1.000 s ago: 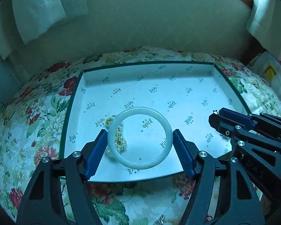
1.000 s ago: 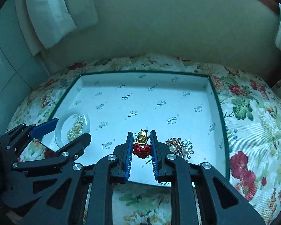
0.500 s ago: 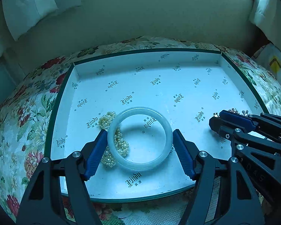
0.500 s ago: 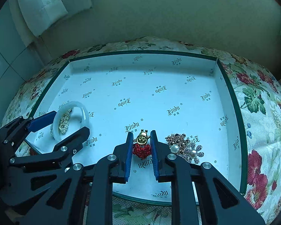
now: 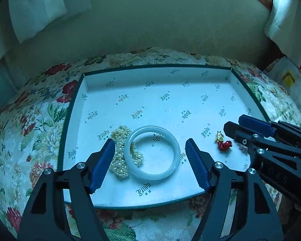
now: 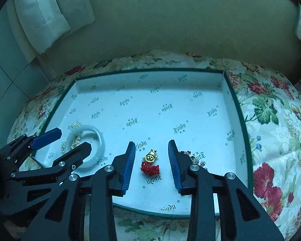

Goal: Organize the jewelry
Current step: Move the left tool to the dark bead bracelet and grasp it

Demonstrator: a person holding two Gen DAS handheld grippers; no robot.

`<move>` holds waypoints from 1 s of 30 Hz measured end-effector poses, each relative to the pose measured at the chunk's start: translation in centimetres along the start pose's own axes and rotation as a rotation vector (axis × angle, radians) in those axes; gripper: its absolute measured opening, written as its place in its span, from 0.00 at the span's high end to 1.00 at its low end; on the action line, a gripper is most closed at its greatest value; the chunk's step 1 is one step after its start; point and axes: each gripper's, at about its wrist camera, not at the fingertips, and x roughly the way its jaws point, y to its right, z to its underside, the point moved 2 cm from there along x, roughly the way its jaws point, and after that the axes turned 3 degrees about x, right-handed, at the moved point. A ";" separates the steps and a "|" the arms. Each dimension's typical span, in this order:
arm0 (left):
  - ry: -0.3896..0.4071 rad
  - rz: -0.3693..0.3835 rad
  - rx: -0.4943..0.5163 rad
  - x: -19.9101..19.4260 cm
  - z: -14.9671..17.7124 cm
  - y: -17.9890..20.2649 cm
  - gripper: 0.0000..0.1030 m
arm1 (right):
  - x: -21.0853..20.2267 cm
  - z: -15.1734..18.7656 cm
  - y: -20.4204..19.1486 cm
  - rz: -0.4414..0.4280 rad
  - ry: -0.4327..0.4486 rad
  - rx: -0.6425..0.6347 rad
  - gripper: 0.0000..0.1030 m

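the charm (image 6: 149,163), gold figure on a red knotted cord, lies on the floor of the white box (image 6: 228,100), near the front wall, right of centre. its long axis runs roughly front to back in the right wrist view: gold end points toward the far wall, red knot toward you. your right gripper (image 6: 151,161) straddles it with fingers open, touching nothing. just right of the charm a sparkly brooch (image 6: 198,160) is mostly hidden behind the right finger.

the jade bangle (image 5: 152,152) lies flat in the front left part of the box, its left rim over the pearl strand (image 5: 121,156). your left gripper (image 5: 150,160) brackets it, fingers open, clear of the rim.

judgement: both pieces look placed; step in hand is release. next move calls for backing both grippers straight out without nudging anything, then finding any piece left on the floral surface (image 6: 275,132).
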 end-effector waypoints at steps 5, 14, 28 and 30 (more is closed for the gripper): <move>0.012 0.009 -0.009 -2.8 0.3 0.0 0.23 | -3.1 0.2 -0.4 -0.006 0.034 -0.017 0.66; -0.009 0.015 -0.041 -7.0 3.7 -0.3 0.23 | -8.1 4.4 -0.4 0.016 0.023 -0.044 0.66; -0.092 0.020 -0.078 -10.3 11.4 0.4 0.23 | -10.8 13.2 0.3 0.036 -0.102 -0.032 0.66; -0.100 0.018 -0.071 -10.6 12.4 0.7 0.23 | -11.0 14.2 0.4 0.034 -0.117 -0.025 0.66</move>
